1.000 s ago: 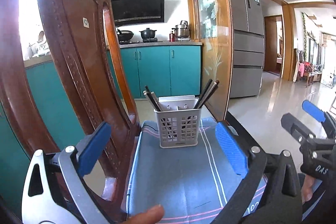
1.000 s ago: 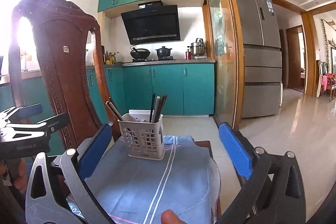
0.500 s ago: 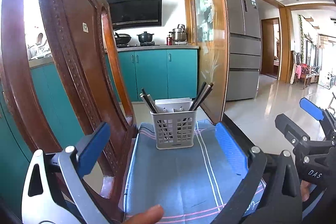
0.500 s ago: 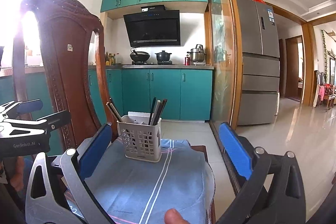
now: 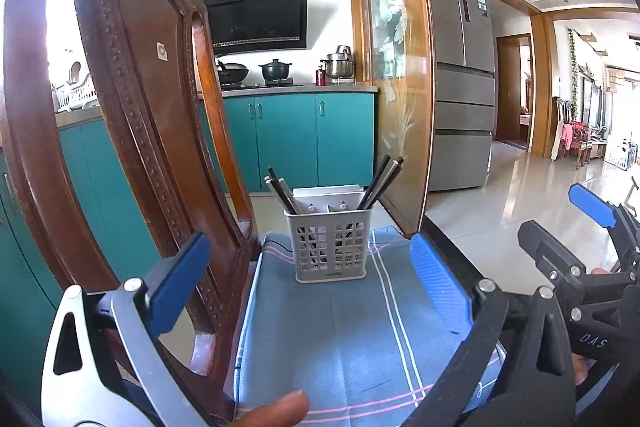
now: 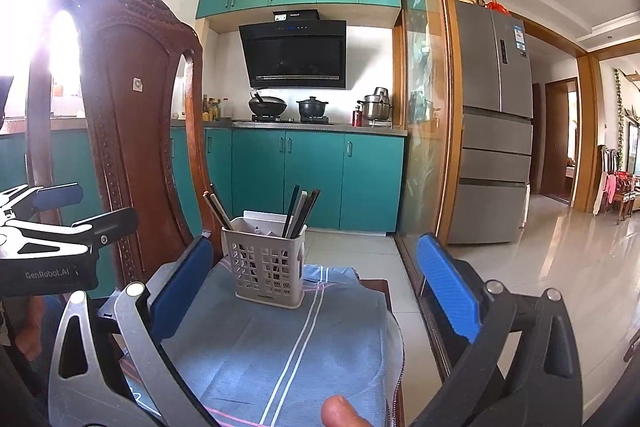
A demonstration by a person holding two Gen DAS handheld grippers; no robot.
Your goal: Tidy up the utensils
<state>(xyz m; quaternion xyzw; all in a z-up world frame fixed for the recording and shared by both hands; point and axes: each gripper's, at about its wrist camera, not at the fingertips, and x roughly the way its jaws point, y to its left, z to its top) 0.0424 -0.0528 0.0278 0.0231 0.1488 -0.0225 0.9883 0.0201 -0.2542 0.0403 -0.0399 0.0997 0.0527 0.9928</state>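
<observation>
A grey perforated utensil basket (image 5: 330, 245) (image 6: 266, 265) stands upright at the far end of a blue striped cloth (image 5: 352, 343) (image 6: 280, 343). Dark chopsticks (image 5: 378, 183) (image 6: 300, 209) lean out of its right compartment and more chopsticks (image 5: 280, 189) (image 6: 216, 205) out of its left. My left gripper (image 5: 308, 273) is open, held back from the basket with nothing between its blue pads. My right gripper (image 6: 310, 287) is also open and empty, equally short of the basket. Each gripper shows at the edge of the other's view.
A carved wooden chair back (image 5: 132, 131) (image 6: 128, 131) rises close on the left of the cloth. A glass sliding door with a wooden frame (image 5: 400, 87) (image 6: 424, 127) stands to the right. Teal kitchen cabinets (image 6: 316, 179) and a steel fridge (image 6: 494, 131) lie beyond.
Both grippers have drawn back and risen a little, so the basket looks smaller and lower in the views. Both stay open and empty. The basket has not moved.
</observation>
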